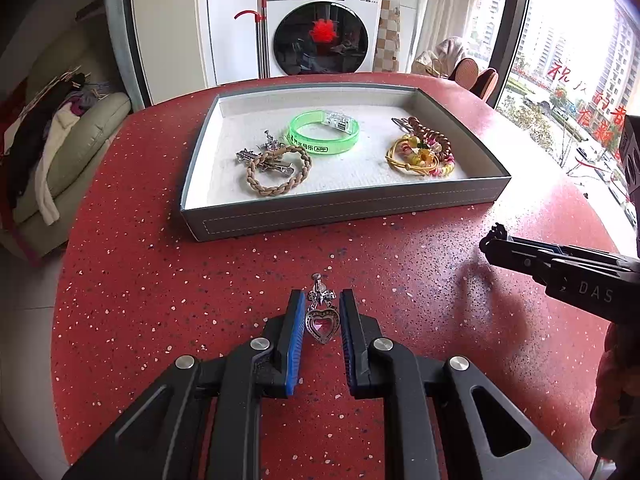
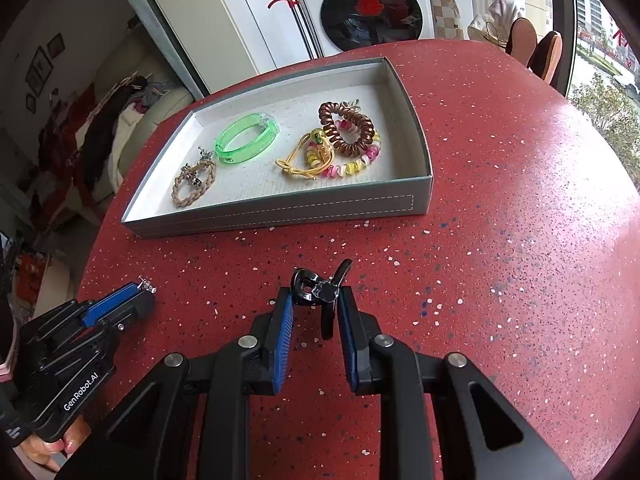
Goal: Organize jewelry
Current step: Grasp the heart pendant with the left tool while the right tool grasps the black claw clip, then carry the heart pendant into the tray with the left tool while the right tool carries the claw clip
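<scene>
While the left tool (image 1: pixel 320 312) brackets the heart brooch (image 1: pixel 321 312), its jaws stand slightly apart, one blue pad on each side of the ornament, and neither pad visibly touches it; the brooch appears to lie flat on the red surface (image 1: pixel 160 280). The right tool (image 2: pixel 316 308) is clamped on a black claw clip (image 2: pixel 320 292), whose curved prongs project beyond the fingertips; whether the clip rests on the surface or hangs just above it cannot be told. The step in hand is judged to be the pick-up of these two remaining pieces. For the brooch, the pads would best close across the narrow waist between bow and heart, kept low to the surface, since a thin metal piece may slide or pivot if gripped high. For the clip, a firm hold on the hinge is advisable, lest the spring open it. Beyond both tools lies the grey tray (image 1: pixel 340 208), near the surface's far side. It holds, left to right, a braided ring (image 1: pixel 276 172) over silver clips (image 1: pixel 256 156), a green bangle (image 1: pixel 320 136), and a heap of coil ties (image 1: pixel 424 152). Bare lining between bangle and ties offers a landing place.
</scene>
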`<action>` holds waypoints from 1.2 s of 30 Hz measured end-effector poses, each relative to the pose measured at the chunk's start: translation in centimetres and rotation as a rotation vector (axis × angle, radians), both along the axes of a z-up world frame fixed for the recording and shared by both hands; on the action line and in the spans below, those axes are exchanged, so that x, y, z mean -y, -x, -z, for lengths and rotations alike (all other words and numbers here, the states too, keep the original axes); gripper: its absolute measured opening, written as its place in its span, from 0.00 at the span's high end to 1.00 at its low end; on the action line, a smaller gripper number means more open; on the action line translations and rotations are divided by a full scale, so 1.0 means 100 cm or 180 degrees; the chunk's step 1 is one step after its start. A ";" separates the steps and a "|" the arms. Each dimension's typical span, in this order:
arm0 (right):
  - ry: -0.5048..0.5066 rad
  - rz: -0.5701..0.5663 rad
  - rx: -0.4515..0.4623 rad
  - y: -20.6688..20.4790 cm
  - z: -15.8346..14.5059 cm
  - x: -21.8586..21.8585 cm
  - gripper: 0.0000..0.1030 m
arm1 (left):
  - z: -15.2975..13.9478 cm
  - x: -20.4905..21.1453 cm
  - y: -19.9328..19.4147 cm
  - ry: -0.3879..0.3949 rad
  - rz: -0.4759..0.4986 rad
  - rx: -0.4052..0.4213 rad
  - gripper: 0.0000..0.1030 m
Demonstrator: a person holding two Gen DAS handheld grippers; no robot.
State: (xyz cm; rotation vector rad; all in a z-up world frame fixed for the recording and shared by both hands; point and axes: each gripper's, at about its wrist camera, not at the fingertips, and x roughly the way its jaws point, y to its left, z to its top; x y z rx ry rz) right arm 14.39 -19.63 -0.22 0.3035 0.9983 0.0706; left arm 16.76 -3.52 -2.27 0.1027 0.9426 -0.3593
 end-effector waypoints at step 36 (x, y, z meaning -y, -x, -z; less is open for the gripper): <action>0.0024 -0.0177 0.0265 -0.040 -0.048 -0.014 0.76 | -0.045 -0.018 -0.045 0.0213 -0.0163 0.0256 0.65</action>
